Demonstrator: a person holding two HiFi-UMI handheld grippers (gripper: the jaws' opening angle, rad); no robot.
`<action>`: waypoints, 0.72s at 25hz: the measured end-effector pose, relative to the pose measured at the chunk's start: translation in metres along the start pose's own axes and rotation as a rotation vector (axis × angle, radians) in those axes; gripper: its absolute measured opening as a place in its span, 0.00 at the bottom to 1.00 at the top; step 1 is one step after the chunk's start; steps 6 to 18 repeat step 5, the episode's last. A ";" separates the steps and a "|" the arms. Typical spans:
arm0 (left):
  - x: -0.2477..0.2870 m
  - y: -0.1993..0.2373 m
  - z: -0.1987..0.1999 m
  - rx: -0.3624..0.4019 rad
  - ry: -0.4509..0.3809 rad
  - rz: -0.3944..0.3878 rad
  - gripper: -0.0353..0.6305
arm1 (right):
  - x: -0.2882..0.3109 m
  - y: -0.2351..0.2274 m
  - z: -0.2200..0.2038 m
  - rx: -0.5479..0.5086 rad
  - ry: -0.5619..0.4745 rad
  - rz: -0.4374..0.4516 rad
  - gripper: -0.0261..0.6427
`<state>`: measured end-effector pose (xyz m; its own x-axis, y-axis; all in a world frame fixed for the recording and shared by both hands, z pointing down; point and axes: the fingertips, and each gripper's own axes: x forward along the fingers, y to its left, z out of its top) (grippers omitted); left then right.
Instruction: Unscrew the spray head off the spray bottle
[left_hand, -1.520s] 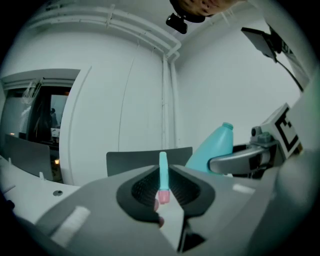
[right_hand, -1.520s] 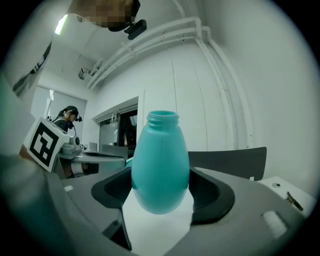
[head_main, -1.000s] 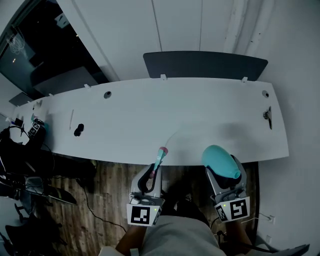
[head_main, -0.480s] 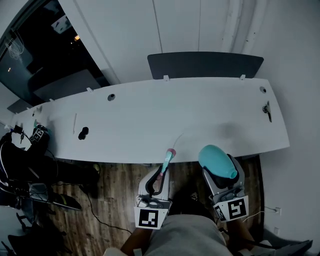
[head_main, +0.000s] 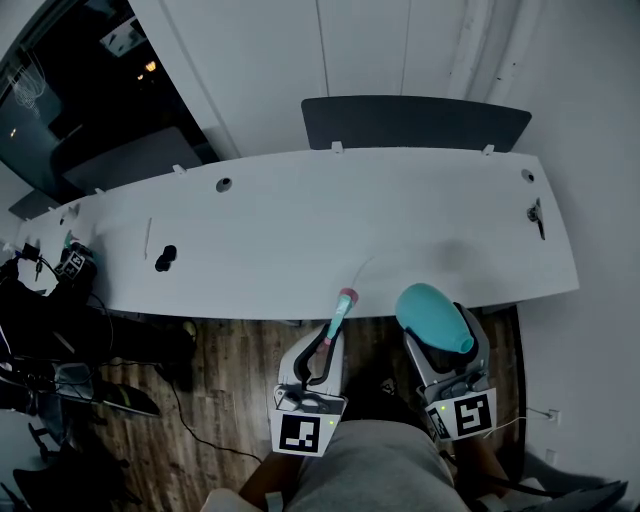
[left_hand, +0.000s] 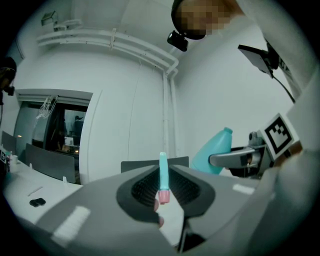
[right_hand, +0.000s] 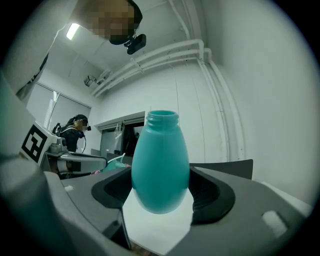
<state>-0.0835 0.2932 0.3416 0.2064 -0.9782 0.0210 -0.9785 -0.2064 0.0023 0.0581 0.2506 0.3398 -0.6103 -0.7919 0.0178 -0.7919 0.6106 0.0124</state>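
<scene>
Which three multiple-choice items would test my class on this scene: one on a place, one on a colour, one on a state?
1. Place: where is the bottle?
A. between the right gripper's fingers
B. in a sink
C. on a shelf

2. Colour: what colour is the tip of the spray head?
A. yellow
B. pink
C. black

3. State: how is the bottle's neck?
A. taped shut
B. corked
C. open, nothing screwed on it

Answers:
1 A: the right gripper view shows its fingers pressed on the bottle's sides.
2 B: the left gripper view shows a pink end on the teal spray head, which is held by the left gripper.
3 C: the threaded mouth stands bare in the right gripper view.
</scene>
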 end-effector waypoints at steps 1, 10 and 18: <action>0.001 0.000 0.001 0.001 -0.002 -0.003 0.13 | 0.001 0.000 0.001 -0.003 -0.002 -0.001 0.58; 0.003 -0.001 0.001 -0.001 -0.004 -0.010 0.13 | 0.003 0.001 0.004 -0.011 -0.002 -0.001 0.58; 0.003 -0.001 0.001 -0.001 -0.004 -0.010 0.13 | 0.003 0.001 0.004 -0.011 -0.002 -0.001 0.58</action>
